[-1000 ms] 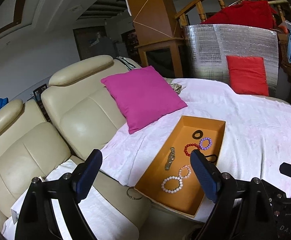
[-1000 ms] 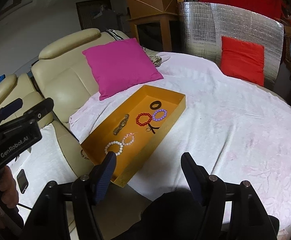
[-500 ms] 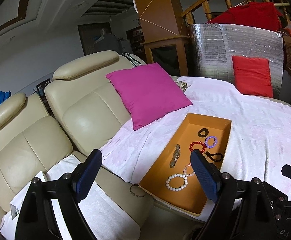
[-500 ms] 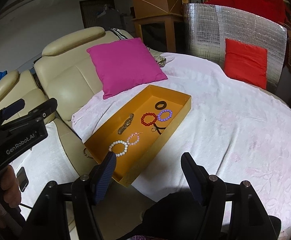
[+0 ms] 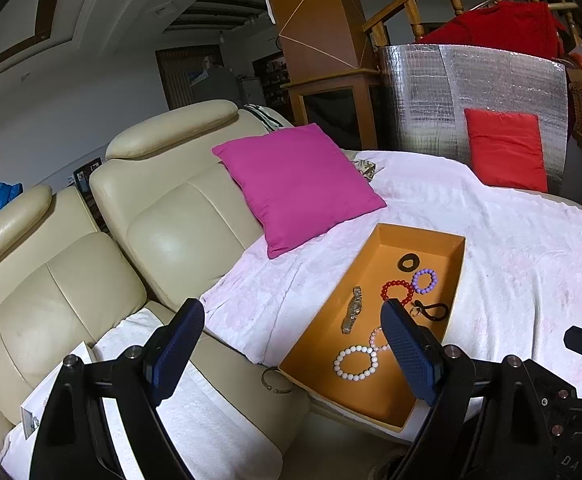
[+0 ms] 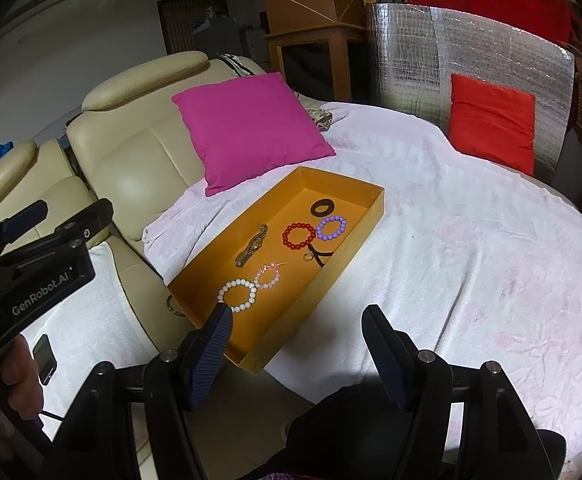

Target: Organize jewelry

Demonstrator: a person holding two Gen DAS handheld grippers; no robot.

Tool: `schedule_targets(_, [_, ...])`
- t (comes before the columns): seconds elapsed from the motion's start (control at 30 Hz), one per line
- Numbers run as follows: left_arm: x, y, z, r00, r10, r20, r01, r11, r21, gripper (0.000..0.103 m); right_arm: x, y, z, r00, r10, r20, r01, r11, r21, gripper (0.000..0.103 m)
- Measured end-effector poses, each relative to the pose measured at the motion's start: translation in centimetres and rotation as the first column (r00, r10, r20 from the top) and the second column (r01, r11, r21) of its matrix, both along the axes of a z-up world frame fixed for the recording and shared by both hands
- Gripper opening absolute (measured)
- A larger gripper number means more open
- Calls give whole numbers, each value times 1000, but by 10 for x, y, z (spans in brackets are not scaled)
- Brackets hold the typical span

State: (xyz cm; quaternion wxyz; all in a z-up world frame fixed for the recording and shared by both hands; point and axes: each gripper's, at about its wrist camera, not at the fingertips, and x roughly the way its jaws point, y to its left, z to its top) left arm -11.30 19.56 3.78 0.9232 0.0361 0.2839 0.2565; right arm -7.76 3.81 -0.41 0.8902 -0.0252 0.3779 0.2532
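Left gripper (image 5: 293,344), seen from its own wrist camera, stands wide and empty above the sofa edge; just ahead and to its right lies the orange tray (image 5: 319,338) on the white bed cover (image 5: 531,264). Inside the tray sit a white bead bracelet (image 5: 353,363), a pink one partly hidden behind the right finger, a watch (image 5: 353,310), a red bead bracelet (image 5: 397,292), a purple bead bracelet (image 5: 425,281), a black ring (image 5: 409,261) and a black cord. One metal bangle (image 5: 277,380) lies outside, on the seat just short of the tray's near corner. From the right wrist view, the right gripper (image 6: 297,338) is moderately open with nothing between its fingers, poised over the tray's near end (image 6: 251,360); the white bracelet (image 6: 237,295) is closest ahead of its left finger. Most pieces seem already gathered; the bangle (image 6: 175,306) beside the tray looks to be what remains.
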Motion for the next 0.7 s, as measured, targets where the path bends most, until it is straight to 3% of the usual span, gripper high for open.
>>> schedule_targets(0.7, [0, 4, -5, 1000, 9, -8, -9, 1000, -4, 90, 1, 4, -2, 1000, 0, 2, 0, 1000, -6, 71])
